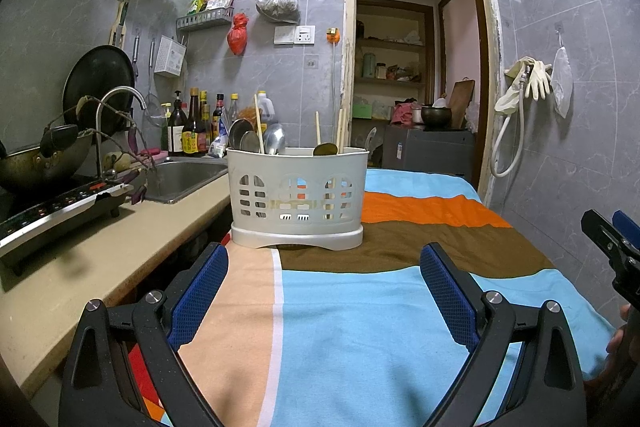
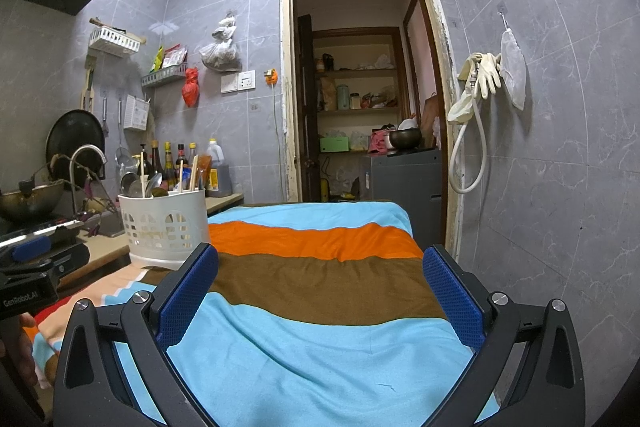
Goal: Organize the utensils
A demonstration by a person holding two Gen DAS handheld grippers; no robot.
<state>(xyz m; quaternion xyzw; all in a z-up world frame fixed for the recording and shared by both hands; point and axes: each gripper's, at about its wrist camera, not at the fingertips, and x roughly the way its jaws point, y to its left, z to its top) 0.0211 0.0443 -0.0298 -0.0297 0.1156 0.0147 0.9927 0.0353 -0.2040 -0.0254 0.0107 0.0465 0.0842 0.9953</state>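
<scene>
A white plastic utensil caddy [image 1: 298,197] stands on the striped cloth [image 1: 352,327], ahead of my left gripper [image 1: 324,263]. It holds several metal spoons [image 1: 274,139] on its left side and wooden chopsticks [image 1: 340,131] on its right side. The left gripper is open and empty, a short way in front of the caddy. In the right wrist view the caddy [image 2: 164,227] stands at the far left. My right gripper [image 2: 320,267] is open and empty over the brown stripe of the cloth [image 2: 320,347].
A beige counter [image 1: 100,267] runs along the left with an induction cooker [image 1: 60,215], a wok [image 1: 40,159], a sink [image 1: 184,179] with a tap, and sauce bottles [image 1: 192,131]. A doorway [image 1: 416,67] opens behind the table. A tiled wall [image 2: 560,187] stands close on the right.
</scene>
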